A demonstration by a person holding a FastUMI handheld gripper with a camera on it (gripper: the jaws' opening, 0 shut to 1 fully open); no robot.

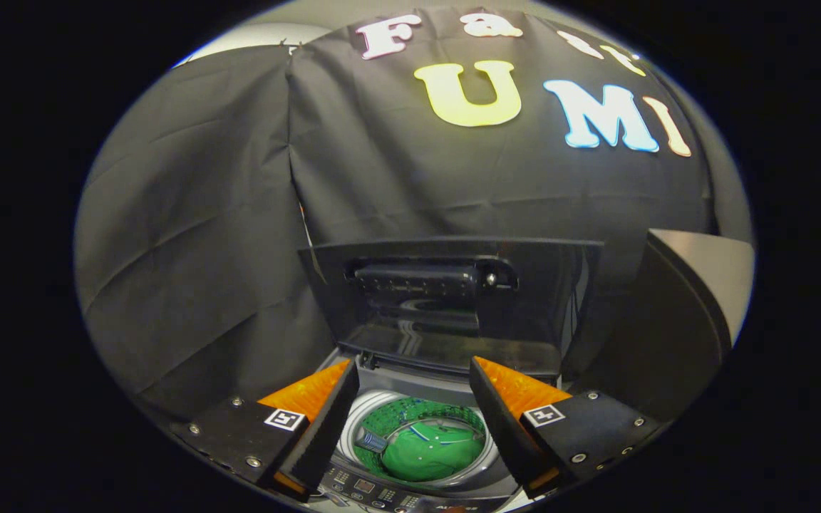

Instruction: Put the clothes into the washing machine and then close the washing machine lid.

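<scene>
The tongs [414, 370] hang open above the washer [417, 491], their fingers spread wide with nothing between them. Below and between the fingers the drum [382, 417] lies open, and a green garment [432, 452] sits inside it, well under the fingertips and touched by neither. The lid [446, 306] stands upright just beyond the fingers, its handle [428, 278] facing the camera, with black cloth [204, 249] hanging behind it.

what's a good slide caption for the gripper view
Open tool above washing machine, green clothes in drum, lid raised.
</scene>
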